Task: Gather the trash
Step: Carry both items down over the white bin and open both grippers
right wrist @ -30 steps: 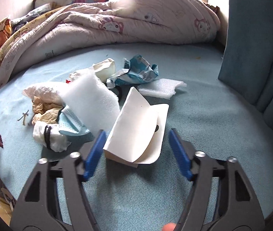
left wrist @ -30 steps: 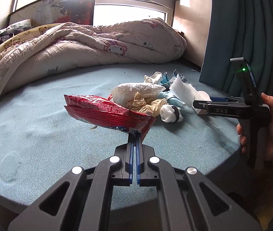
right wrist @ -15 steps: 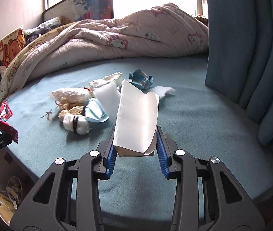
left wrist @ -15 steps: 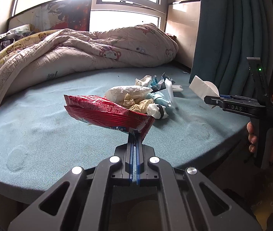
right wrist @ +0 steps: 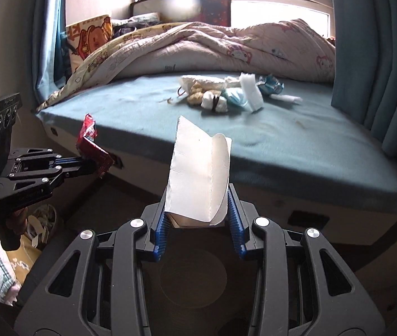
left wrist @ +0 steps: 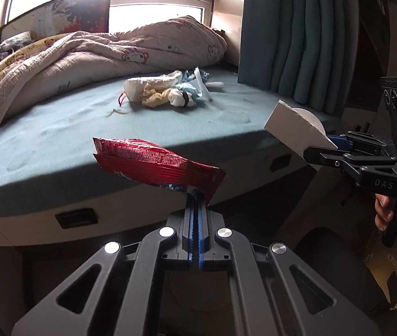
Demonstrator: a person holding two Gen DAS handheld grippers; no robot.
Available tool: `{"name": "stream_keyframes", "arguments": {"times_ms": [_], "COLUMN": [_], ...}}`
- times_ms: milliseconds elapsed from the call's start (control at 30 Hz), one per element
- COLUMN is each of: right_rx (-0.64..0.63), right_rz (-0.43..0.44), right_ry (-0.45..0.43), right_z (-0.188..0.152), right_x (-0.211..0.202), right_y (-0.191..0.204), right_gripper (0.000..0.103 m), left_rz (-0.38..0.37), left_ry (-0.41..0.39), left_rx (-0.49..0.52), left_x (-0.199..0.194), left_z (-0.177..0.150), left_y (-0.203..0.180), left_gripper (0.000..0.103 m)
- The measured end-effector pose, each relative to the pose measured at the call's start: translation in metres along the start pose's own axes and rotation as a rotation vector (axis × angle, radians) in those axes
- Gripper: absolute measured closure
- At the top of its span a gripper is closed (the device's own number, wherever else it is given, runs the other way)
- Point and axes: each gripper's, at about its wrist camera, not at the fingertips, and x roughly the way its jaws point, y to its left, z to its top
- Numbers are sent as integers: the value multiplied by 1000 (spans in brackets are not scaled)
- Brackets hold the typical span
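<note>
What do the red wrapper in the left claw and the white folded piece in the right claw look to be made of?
Red wrapper: thin glossy plastic or foil film, judging by its sheen, fine creases and printed text. White folded piece: matte paperboard, probably part of a paper cup or carton; it holds a stiff curve, has a ragged edge and faint stains. The material of either cannot be confirmed from looks alone.

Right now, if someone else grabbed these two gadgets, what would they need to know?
Left gripper: shut on a red wrapper, held off the bed's edge.
Right gripper: shut on a folded white card, also clear of the bed.
Done: two pieces picked up.
Left: drop both; no bin is clearly visible. Then fetch the trash pile on the bed: crumpled tissues, a foam block, a blue mask and a blue wrapper.
</note>
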Motion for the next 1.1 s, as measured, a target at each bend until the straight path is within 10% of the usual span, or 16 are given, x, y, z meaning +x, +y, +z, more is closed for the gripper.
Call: {"name": "stream_keyframes", "arguments": {"times_ms": [400, 1100], "right_rx": [31, 128], "right_rz": [50, 24], "right_ry": [158, 337], "right_z": [-131, -174], "right_x": [73, 183], "right_y": [18, -29], "right_gripper": [69, 69], "left_rz": [-93, -211], "left_ry": [196, 440], "left_rx": [-6, 80], "left_x": [88, 247], "left_z": [-126, -201], "left_y": [-16, -27], "left_gripper": [102, 101]}}
